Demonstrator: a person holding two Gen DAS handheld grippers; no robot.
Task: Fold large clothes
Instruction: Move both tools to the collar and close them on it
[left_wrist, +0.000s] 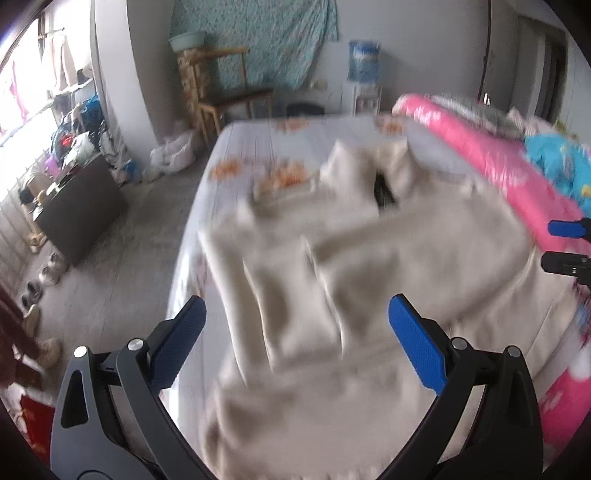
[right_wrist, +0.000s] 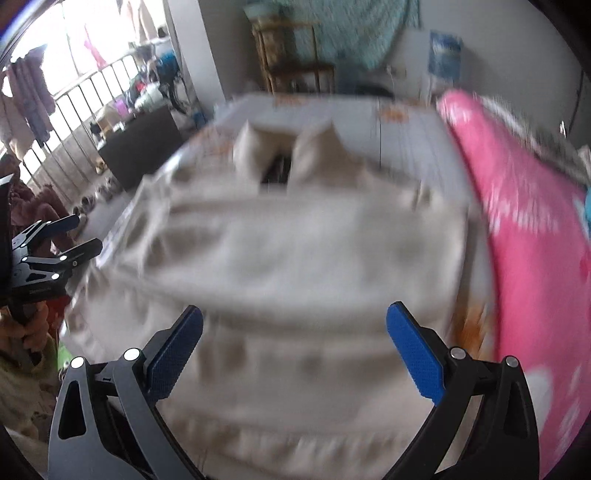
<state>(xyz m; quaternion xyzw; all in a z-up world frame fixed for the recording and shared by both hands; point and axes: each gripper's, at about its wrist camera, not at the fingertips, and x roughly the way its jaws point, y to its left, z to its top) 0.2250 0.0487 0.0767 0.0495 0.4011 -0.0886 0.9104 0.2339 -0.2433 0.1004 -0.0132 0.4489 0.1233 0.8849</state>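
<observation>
A large cream coat (left_wrist: 369, 258) lies spread on the bed (left_wrist: 258, 147), collar at the far end with a dark lining showing. Both views are motion-blurred. My left gripper (left_wrist: 295, 339) hovers open over the coat's near left part, nothing between its fingers. In the right wrist view the coat (right_wrist: 295, 251) fills the middle, and my right gripper (right_wrist: 295, 347) is open above its near hem, holding nothing. The right gripper's fingers (left_wrist: 565, 229) show at the right edge of the left view; the left gripper (right_wrist: 62, 240) appears at the left edge of the right view.
A pink quilt (right_wrist: 524, 240) lies rolled along the bed's right side, with blue bedding (left_wrist: 557, 162) beyond. The floor left of the bed holds a dark low table (left_wrist: 81, 206) and several shoes (left_wrist: 40, 284). A wooden chair (left_wrist: 225, 92) stands past the bed's far end.
</observation>
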